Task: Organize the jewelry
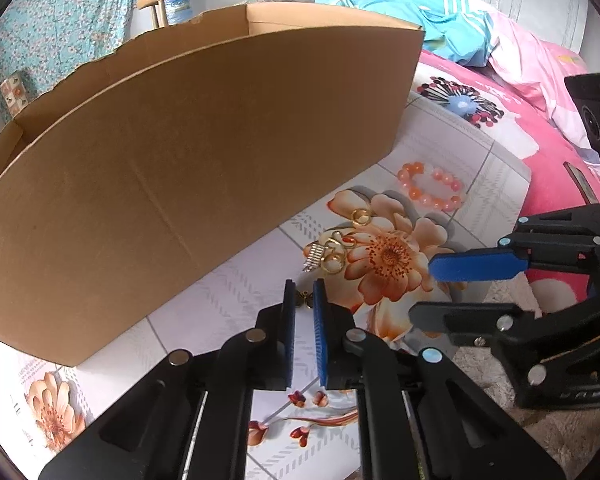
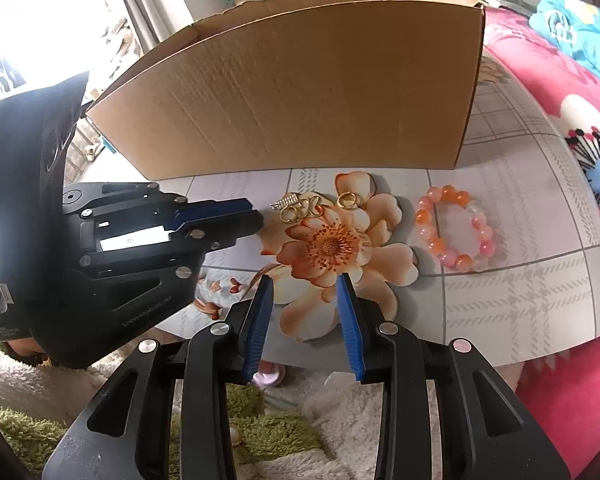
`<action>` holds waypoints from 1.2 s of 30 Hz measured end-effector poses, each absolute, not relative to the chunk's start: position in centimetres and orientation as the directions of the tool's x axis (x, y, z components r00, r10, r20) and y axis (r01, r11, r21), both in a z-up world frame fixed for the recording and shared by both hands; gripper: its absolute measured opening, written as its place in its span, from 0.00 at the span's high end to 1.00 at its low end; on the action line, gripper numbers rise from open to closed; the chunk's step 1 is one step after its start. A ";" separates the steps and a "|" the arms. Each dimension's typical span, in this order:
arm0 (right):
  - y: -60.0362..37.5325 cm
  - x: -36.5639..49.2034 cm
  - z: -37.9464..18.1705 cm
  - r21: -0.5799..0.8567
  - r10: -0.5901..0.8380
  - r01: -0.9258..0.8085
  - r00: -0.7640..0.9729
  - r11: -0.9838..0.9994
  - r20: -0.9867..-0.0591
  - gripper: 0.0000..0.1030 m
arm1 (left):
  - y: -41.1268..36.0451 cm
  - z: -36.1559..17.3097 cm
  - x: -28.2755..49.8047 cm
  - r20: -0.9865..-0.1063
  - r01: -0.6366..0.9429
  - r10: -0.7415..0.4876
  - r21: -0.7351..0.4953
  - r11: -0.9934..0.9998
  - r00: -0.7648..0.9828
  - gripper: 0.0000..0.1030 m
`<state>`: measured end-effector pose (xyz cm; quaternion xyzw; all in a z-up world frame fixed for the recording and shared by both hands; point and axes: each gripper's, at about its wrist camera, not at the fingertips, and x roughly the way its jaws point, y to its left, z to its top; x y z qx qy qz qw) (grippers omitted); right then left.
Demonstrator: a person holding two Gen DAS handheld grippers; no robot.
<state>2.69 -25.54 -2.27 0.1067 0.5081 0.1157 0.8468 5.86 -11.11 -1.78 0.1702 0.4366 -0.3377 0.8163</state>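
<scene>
A large open cardboard box (image 1: 188, 168) stands on a floral mat (image 1: 440, 152); it also shows in the right wrist view (image 2: 300, 92). Beside it lie a pink-orange bead bracelet (image 1: 430, 187) (image 2: 454, 228), gold rings (image 1: 360, 216) (image 2: 346, 200) and a cluster of gold and silver pieces (image 1: 328, 254) (image 2: 298, 208). My left gripper (image 1: 303, 290) has its jaws narrowly apart around a small dark bronze charm (image 1: 303, 300); whether they pinch it is unclear. It appears in the right wrist view (image 2: 252, 212) too. My right gripper (image 2: 304, 284) is open and empty over the printed flower.
A pink floral blanket (image 1: 540, 92) and blue bedding (image 1: 440, 4) lie right of the mat. A shaggy green and white rug (image 2: 280, 420) lies below the mat's front edge. A flowered cloth (image 1: 60, 20) hangs behind the box.
</scene>
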 end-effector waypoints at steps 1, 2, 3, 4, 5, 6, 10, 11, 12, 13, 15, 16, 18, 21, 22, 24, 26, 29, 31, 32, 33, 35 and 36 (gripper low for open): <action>-25.7 2.6 -2.2 0.299 0.304 -0.086 0.458 0.950 -0.835 0.69 | -11.0 -1.8 5.9 -0.828 0.698 -0.403 -0.019 0.716 0.390 0.92; -25.8 2.6 -2.0 0.300 0.304 -0.085 0.459 0.950 -0.835 0.69 | -10.7 -1.8 5.9 -0.827 0.693 -0.404 -0.025 0.721 0.391 0.92; -25.9 2.6 -2.0 0.299 0.303 -0.082 0.461 0.951 -0.834 0.69 | -10.5 -1.8 6.0 -0.827 0.688 -0.405 -0.030 0.725 0.391 0.92; -25.9 2.5 -1.7 0.300 0.303 -0.081 0.462 0.950 -0.834 0.69 | -10.3 -1.7 6.0 -0.826 0.685 -0.406 -0.034 0.727 0.390 0.92; -26.0 2.5 -1.5 0.301 0.303 -0.080 0.463 0.950 -0.833 0.69 | -10.0 -1.6 6.0 -0.824 0.681 -0.408 -0.037 0.732 0.394 0.92; -26.0 2.6 -1.5 0.300 0.302 -0.080 0.465 0.951 -0.832 0.69 | -9.7 -1.4 6.0 -0.822 0.676 -0.408 -0.038 0.736 0.398 0.92; -26.2 2.9 -0.6 0.299 0.304 -0.090 0.488 0.950 -0.818 0.70 | -8.4 -1.0 6.2 -0.819 0.649 -0.396 -0.037 0.760 0.416 0.92; -26.2 3.1 -0.4 0.298 0.306 -0.098 0.494 0.949 -0.814 0.71 | -7.9 -0.9 6.4 -0.821 0.635 -0.389 -0.042 0.771 0.418 0.92; -26.1 3.3 -0.3 0.296 0.307 -0.105 0.496 0.950 -0.812 0.72 | -7.5 -0.9 6.4 -0.822 0.626 -0.385 -0.045 0.779 0.420 0.92; -25.9 3.7 -0.2 0.290 0.310 -0.119 0.501 0.950 -0.808 0.73 | -7.1 -0.9 6.5 -0.822 0.614 -0.380 -0.048 0.788 0.423 0.92; -25.4 4.4 -0.1 0.276 0.315 -0.153 0.506 0.949 -0.803 0.74 | -6.3 -0.9 6.6 -0.822 0.596 -0.375 -0.055 0.801 0.428 0.92; -25.1 4.7 0.0 0.267 0.316 -0.169 0.507 0.949 -0.802 0.76 | -6.0 -0.9 6.7 -0.822 0.589 -0.373 -0.058 0.806 0.430 0.92; -24.7 5.5 -0.1 0.255 0.323 -0.200 0.505 0.946 -0.801 0.78 | -5.3 -0.9 6.7 -0.822 0.576 -0.374 -0.069 0.815 0.430 0.92; -24.1 6.6 -0.3 0.229 0.328 -0.249 0.500 0.941 -0.802 0.79 | -5.0 -1.1 6.8 -0.820 0.565 -0.379 -0.085 0.821 0.428 0.92; -23.9 7.0 -0.4 0.217 0.325 -0.264 0.495 0.940 -0.806 0.80 | -4.9 -1.1 6.8 -0.819 0.563 -0.380 -0.087 0.822 0.429 0.92; -23.8 7.6 -0.7 0.208 0.322 -0.275 0.481 0.939 -0.816 0.81 | -4.8 -1.1 6.8 -0.818 0.561 -0.383 -0.091 0.823 0.429 0.92; -23.7 8.0 -0.8 0.193 0.313 -0.286 0.475 0.939 -0.822 0.81 | -4.7 -1.2 6.9 -0.816 0.561 -0.390 -0.099 0.822 0.427 0.92; -23.5 8.2 -0.8 0.173 0.305 -0.303 0.467 0.937 -0.830 0.82 | -4.7 -1.3 6.9 -0.816 0.562 -0.396 -0.107 0.820 0.422 0.92; -22.9 8.7 -0.7 0.149 0.291 -0.319 0.464 0.936 -0.836 0.82 | -4.8 -1.4 7.0 -0.817 0.562 -0.398 -0.112 0.819 0.418 0.92; -22.8 8.7 -0.7 0.139 0.287 -0.328 0.462 0.934 -0.840 0.82 | -4.8 -1.5 7.0 -0.818 0.561 -0.399 -0.116 0.820 0.415 0.92; -22.2 8.8 -0.4 0.133 0.284 -0.334 0.458 0.933 -0.842 0.82 | -4.6 -1.5 7.0 -0.818 0.560 -0.400 -0.118 0.820 0.414 0.92; -21.9 8.8 -0.3 0.125 0.282 -0.349 0.448 0.929 -0.849 0.86 | -4.4 -1.5 7.0 -0.817 0.556 -0.402 -0.123 0.822 0.413 0.92; -21.8 8.9 -0.2 0.122 0.281 -0.355 0.442 0.927 -0.852 0.91 | -4.5 -1.5 7.1 -0.816 0.556 -0.403 -0.124 0.822 0.414 0.92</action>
